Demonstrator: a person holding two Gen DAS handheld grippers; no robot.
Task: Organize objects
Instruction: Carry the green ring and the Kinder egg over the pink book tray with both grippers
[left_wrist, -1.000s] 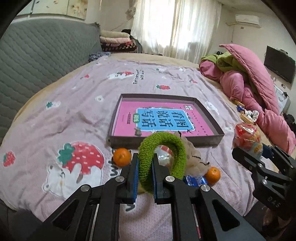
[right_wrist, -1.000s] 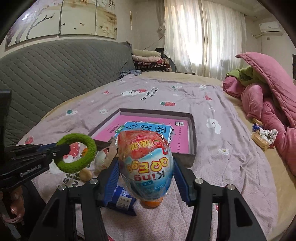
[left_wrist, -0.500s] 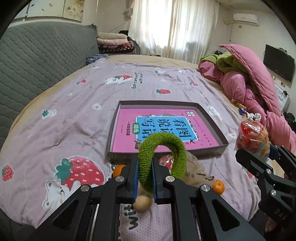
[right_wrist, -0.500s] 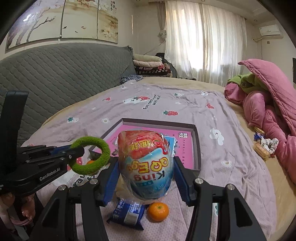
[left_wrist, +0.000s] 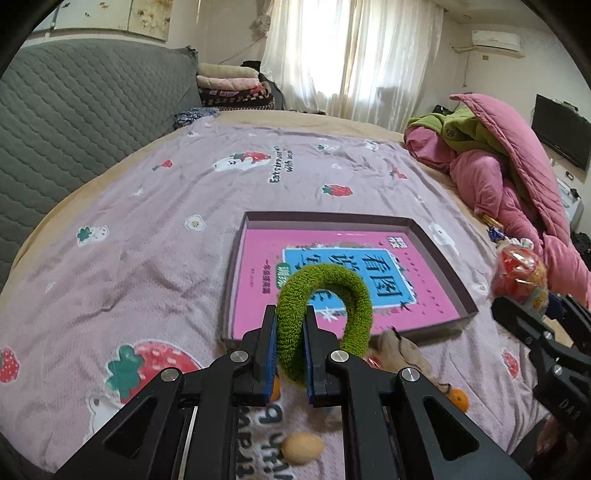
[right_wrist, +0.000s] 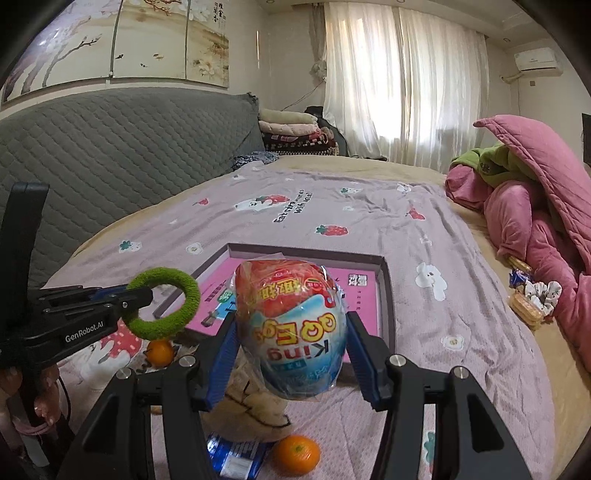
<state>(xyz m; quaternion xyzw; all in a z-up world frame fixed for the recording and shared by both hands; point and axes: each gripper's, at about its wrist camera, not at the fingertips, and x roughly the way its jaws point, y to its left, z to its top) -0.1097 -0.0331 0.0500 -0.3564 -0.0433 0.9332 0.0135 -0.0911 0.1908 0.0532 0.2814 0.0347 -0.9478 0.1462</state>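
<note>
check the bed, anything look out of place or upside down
The egg-shaped snack pack clamped in the right gripper is upside down, its printed lettering inverted. Loose items lie on the blanket outside the box: two oranges, an egg, and a blue packet. The left gripper pinches a green fuzzy ring.

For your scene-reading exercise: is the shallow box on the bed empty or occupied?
Occupied. The shallow box holds a pink book lying flat inside its walls; nothing else shows in it.

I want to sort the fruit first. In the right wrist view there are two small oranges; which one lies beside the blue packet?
The orange at the bottom centre, just right of the blue packet. The other orange sits farther left, under the green ring.
</note>
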